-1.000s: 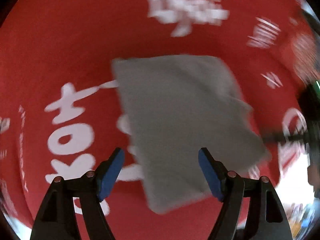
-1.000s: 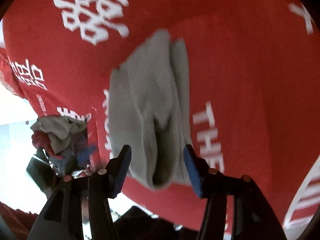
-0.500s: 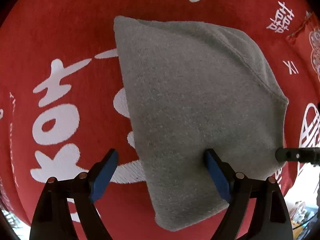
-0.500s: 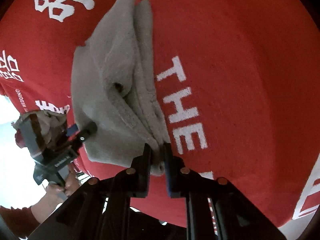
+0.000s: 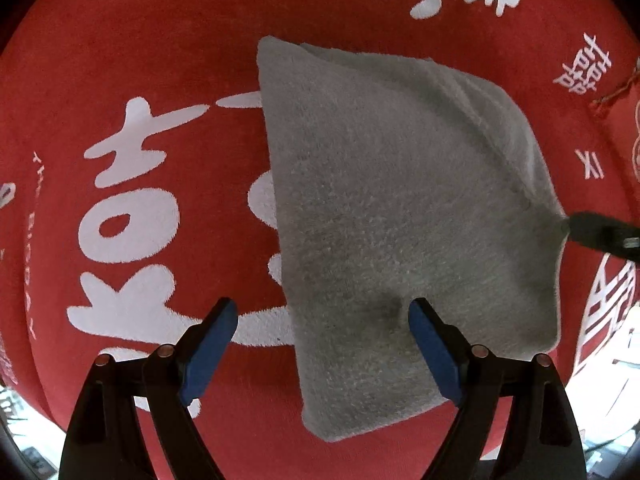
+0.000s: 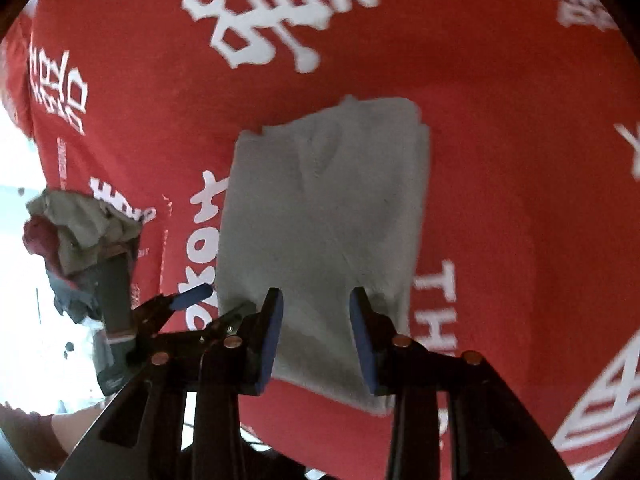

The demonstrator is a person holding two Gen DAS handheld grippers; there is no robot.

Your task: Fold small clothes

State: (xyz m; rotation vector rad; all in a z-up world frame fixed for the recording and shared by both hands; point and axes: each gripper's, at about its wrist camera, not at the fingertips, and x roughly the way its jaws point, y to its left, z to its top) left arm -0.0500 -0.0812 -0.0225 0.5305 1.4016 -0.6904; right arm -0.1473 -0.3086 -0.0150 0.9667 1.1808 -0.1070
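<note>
A folded grey cloth [image 5: 400,216] lies flat on the red cloth with white lettering [image 5: 120,80]. My left gripper [image 5: 322,344] is open, low over the cloth's near left edge; its right pad [image 5: 434,356] presses on the cloth. In the right wrist view the same grey cloth [image 6: 328,216] lies under my right gripper [image 6: 316,332], which is open with both pads over the cloth's near end. The left gripper's fingers [image 6: 192,296] show at the left of that view, and the right gripper's tip [image 5: 600,230] shows at the cloth's right corner in the left view.
A heap of crumpled clothes [image 6: 76,236], grey, red and dark, sits at the left edge of the red cloth. Beyond the cloth's edge is a bright white floor [image 6: 24,320]. The holder's red sleeve [image 6: 32,440] shows at lower left.
My right gripper was shut on the cloth's edge half a second ago; it has let go, opened and pulled back. The cloth now lies flatter. The left gripper stayed open, nearly still.
</note>
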